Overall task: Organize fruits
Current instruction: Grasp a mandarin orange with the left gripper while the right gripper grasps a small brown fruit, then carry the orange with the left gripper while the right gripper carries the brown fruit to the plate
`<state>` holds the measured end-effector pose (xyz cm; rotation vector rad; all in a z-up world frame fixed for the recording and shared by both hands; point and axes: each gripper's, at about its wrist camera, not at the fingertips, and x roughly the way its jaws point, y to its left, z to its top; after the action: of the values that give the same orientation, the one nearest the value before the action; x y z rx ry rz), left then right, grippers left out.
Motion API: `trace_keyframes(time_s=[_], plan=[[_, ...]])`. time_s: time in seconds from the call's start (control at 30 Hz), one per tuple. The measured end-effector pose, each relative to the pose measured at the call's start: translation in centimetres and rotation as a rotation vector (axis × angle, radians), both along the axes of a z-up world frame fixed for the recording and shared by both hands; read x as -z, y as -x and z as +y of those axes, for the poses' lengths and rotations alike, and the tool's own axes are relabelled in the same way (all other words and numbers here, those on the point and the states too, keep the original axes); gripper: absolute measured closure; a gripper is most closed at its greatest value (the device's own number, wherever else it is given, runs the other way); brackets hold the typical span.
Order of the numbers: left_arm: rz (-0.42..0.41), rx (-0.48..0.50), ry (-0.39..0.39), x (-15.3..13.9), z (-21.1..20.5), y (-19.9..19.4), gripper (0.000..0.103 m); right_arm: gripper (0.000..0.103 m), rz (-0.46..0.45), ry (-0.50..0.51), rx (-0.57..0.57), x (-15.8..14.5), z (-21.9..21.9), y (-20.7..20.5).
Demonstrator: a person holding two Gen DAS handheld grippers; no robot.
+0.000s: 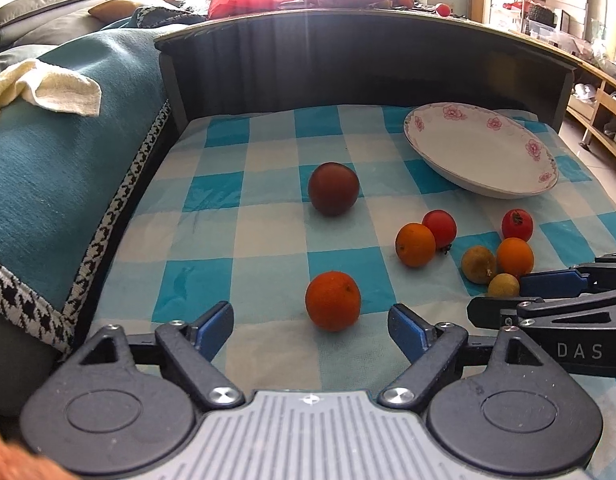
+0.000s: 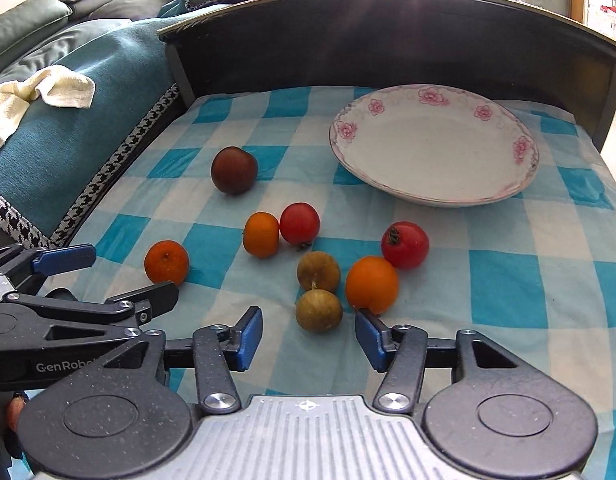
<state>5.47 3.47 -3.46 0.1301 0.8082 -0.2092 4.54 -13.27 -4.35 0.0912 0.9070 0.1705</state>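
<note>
Blue-and-white checked cloth (image 2: 508, 288) over the tabletop, dark curved backboard (image 2: 388, 40) behind, teal blanket (image 1: 59, 184) w/ cream towel (image 1: 47, 88) on the sofa at left. White plate w/ pink flowers (image 2: 436, 184) at far right of cloth, nothing in it. Fruit all loose on the cloth: dark red-brown round fruit (image 2: 233, 170) alone twd the back left; orange tangerine (image 2: 166, 262) nearest the left side, well apart from the rest; smaller orange one (image 2: 261, 234) touching a red fruit (image 2: 299, 223) mid-cloth; second red fruit w/ dark calyx (image 2: 405, 245) to the right; big orange fruit (image 2: 372, 283) just in front of it; two dull yellow-green fruits (image 2: 318, 271) and (image 2: 319, 310) stacked one behind the other, beside the big orange. Left claw (image 1: 311, 326) wide open, blue pads either side of the tangerine (image 1: 332, 301) in its own view, fruit just ahead of the tips, not touched, nothing held. Right claw (image 2: 308, 338) about half open, nearer yellow-green fruit just ahead of and between the pads, gap visible on the left pad's side, right pad tip close under the big orange; contact there cannot be told; nothing gripped. Left claw also seen from the right wrist view at lower left (image 2: 107, 276), tips near the tangerine. Right claw seen from the left wrist view at right edge (image 1: 548, 292), by the small yellow-green fruit (image 1: 503, 286).
</note>
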Motion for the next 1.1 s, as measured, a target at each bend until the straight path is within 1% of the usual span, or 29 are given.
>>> trace_keyframes(time_s=[0.03,0.07,0.1,0.17,0.2,0.27,0.3,0.33,0.37,0.5,0.57,0.67,0.87,1.1], plan=[[0.003,0.005,-0.002,0.2,-0.1,-0.2,0.017,0.055,-0.001,-0.001,-0.004,0.0,0.0,-0.1],[0.005,0.011,-0.007,0.3,-0.2,-0.4,0.023,0.058,-0.002,-0.003,-0.01,0.1,0.1,-0.1],[0.009,0.018,-0.009,0.4,-0.3,-0.7,0.025,0.059,-0.002,-0.002,-0.015,0.1,0.2,-0.1],[0.023,0.026,0.001,0.7,-0.5,-1.1,0.035,0.066,0.004,0.01,-0.024,0.2,0.3,-0.1],[0.03,0.025,0.008,0.8,-0.5,-1.2,0.037,0.067,0.009,0.015,-0.025,0.4,0.3,-0.1],[0.044,0.025,0.008,1.1,-0.6,-1.5,0.047,0.07,0.004,0.008,-0.021,0.4,0.1,0.0],[0.04,0.028,0.021,1.1,-0.5,-1.4,0.049,0.072,0.005,0.002,-0.014,0.3,0.0,-0.1],[0.044,0.028,0.026,1.1,-0.5,-1.5,0.051,0.08,0.007,-0.004,-0.008,0.3,-0.2,-0.1],[0.044,0.026,0.031,1.1,-0.5,-1.5,0.053,0.084,0.012,-0.014,-0.004,0.3,-0.4,-0.2],[0.05,0.024,0.047,1.0,-0.4,-1.8,0.057,0.085,0.011,-0.026,-0.003,0.3,-0.6,0.0],[0.054,0.03,0.049,1.0,-0.5,-1.7,0.061,0.085,0.008,-0.029,0.0,0.3,-0.6,0.1],[0.054,0.034,0.041,0.9,-0.6,-1.6,0.062,0.085,0.007,-0.037,0.0,0.2,-0.8,0.2],[0.065,0.05,0.077,0.5,-0.6,-1.3,0.062,0.085,-0.001,-0.063,0.008,-0.5,-1.5,0.7],[0.033,0.092,0.102,-1.0,-2.0,-1.0,0.062,0.085,-0.035,-0.081,0.017,-2.0,-2.1,1.2]])
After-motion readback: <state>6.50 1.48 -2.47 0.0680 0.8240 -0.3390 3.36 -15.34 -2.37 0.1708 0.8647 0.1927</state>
